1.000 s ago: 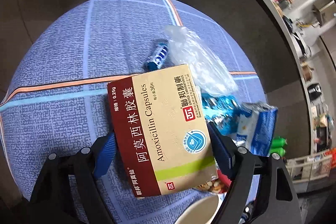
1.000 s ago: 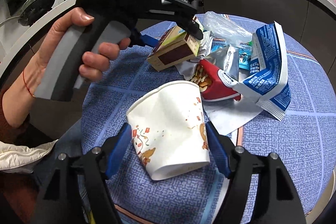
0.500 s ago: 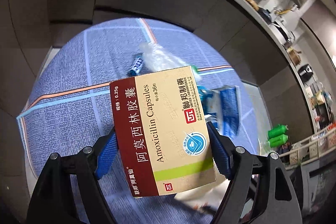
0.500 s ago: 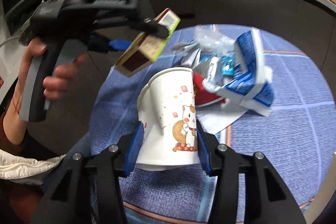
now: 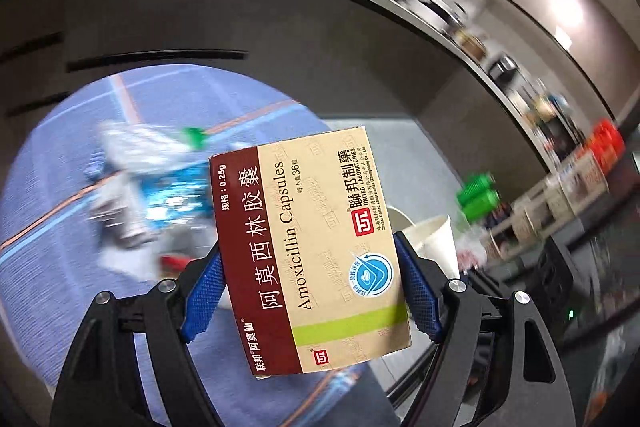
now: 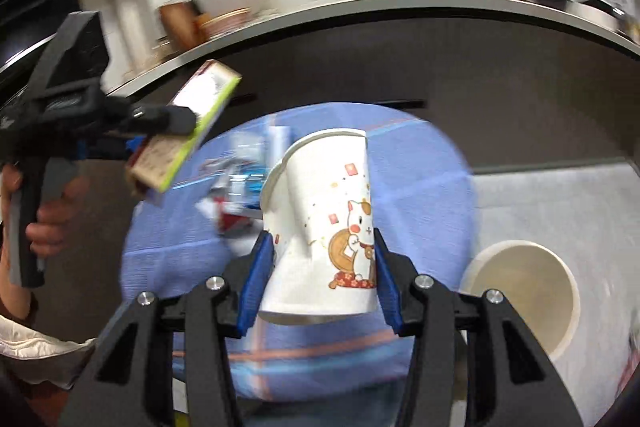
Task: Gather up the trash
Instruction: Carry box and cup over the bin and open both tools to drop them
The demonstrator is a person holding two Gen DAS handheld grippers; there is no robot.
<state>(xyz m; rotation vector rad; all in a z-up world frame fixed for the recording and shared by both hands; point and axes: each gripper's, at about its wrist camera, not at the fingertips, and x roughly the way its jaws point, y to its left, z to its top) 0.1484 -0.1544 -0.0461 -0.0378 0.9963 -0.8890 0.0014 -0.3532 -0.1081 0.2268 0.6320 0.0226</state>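
My left gripper [image 5: 310,291] is shut on a tan and maroon Amoxicillin capsule box [image 5: 308,247], lifted above the round blue table [image 5: 52,227]. The same box [image 6: 188,135] shows in the right wrist view at the left, held out by a hand [image 6: 48,223] on the left gripper's handle. My right gripper [image 6: 322,275] is shut on a crushed white paper cup [image 6: 324,223] with a cat print, raised off the table [image 6: 420,179]. Blurred wrappers [image 5: 160,187] lie in a heap on the cloth behind the box.
A round cream bin [image 6: 524,287] stands open on the grey floor to the right of the table. A dark curved counter [image 6: 440,67] rings the far side. Green bottles [image 5: 478,193] and shelves sit at the right in the left wrist view.
Both grippers have risen and swung right, away from the trash pile. The right gripper closed on the paper cup, squeezing it and lifting it off the table. The bin has come into view.
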